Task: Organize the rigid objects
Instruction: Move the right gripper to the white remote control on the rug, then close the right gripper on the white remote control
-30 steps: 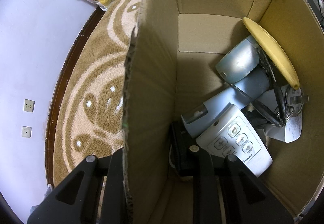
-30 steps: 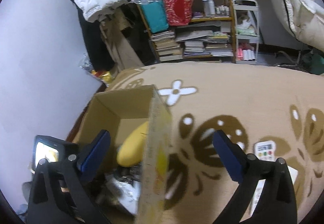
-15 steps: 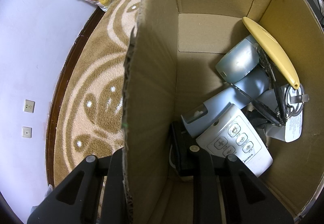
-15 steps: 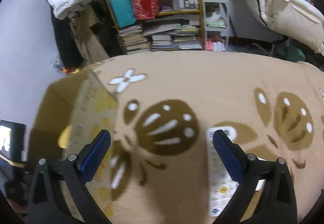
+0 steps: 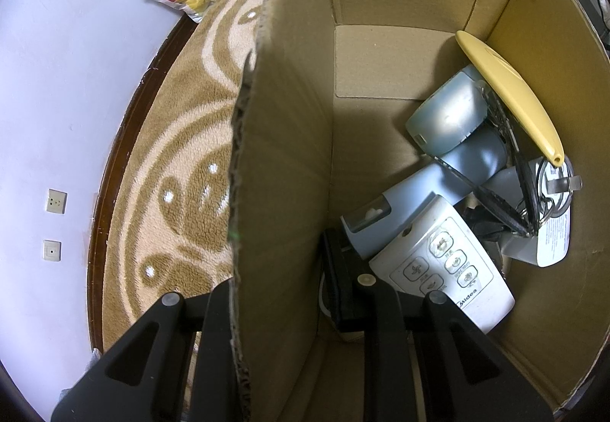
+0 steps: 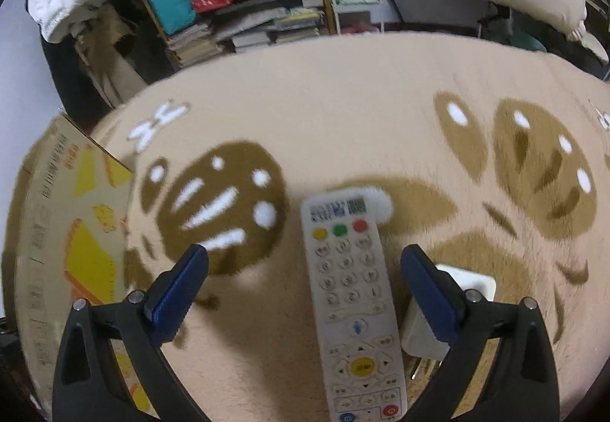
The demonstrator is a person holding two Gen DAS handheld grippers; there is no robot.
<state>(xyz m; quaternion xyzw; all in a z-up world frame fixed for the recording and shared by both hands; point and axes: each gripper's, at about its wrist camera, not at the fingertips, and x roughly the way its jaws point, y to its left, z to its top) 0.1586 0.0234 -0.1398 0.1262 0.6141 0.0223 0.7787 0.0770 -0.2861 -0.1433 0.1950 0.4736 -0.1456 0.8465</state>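
A long white remote control (image 6: 352, 303) with coloured buttons lies flat on the beige patterned rug (image 6: 343, 109), directly between the wide-spread blue-padded jaws of the right gripper (image 6: 305, 282), which touch nothing. Just to its right, partly behind the right finger, sits a small white box-like item (image 6: 453, 307) whose nature is unclear. At the left edge stands the printed outer wall of a cardboard box (image 6: 72, 242). The left gripper (image 5: 278, 302) clamps that box's side wall (image 5: 282, 162), one finger outside, one inside. Within the box lie a white Midea remote (image 5: 446, 269), a blue-grey hair dryer (image 5: 450, 155) and a yellow oblong piece (image 5: 511, 97).
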